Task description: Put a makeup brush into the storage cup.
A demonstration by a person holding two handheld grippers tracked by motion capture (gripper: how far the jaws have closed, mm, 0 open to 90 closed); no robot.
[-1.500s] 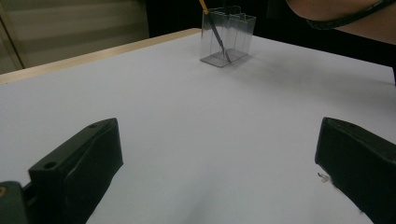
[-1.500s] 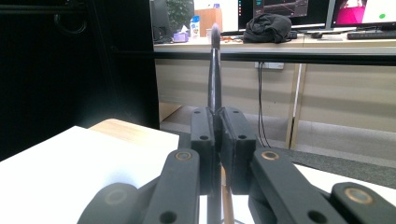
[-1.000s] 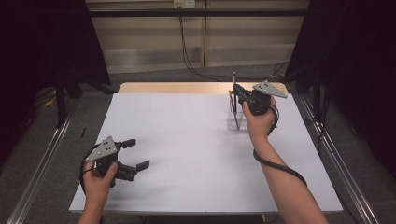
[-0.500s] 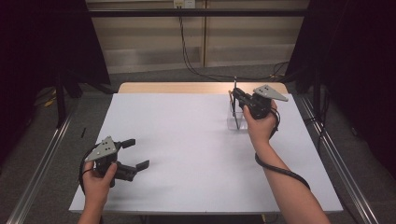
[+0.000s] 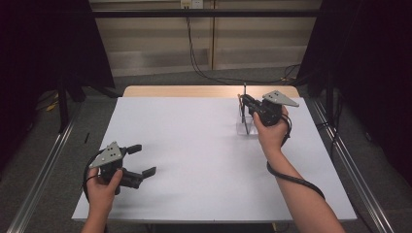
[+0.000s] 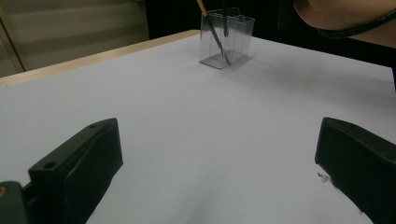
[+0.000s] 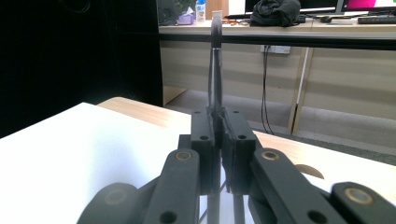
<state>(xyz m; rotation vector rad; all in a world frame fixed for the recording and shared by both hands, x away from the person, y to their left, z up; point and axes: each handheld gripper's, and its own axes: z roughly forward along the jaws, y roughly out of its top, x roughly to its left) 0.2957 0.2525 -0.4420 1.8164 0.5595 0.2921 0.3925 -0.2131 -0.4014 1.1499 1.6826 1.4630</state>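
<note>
Your left gripper (image 5: 141,160) rests low at the near left of the table (image 5: 194,160), its jaws spread wide with nothing between them. In the left gripper view, bare white table surface runs ahead of those jaws all the way to the clear holder (image 6: 226,38), which stands well apart from them, far ahead and slightly right.

Your right gripper (image 5: 247,104) sits at the far right, directly above the clear holder (image 5: 247,124). Its jaws are pressed together on a thin dark pen (image 7: 216,65), which stands upright and extends above and below the jaws. Its lower end reaches down into the holder. An orange-tipped pencil (image 6: 201,5) already leans in the holder beside it.

Judged from this, insertion is nearly complete: the pen is inside the holder's walls but not yet released. Remaining: lower it fully, spread the jaws, and lift clear.

Note the edges. The holder stands near the far wooden edge (image 5: 194,91) and the right edge of the table. Open room lies left of the right jaws and toward you; withdraw that way.
</note>
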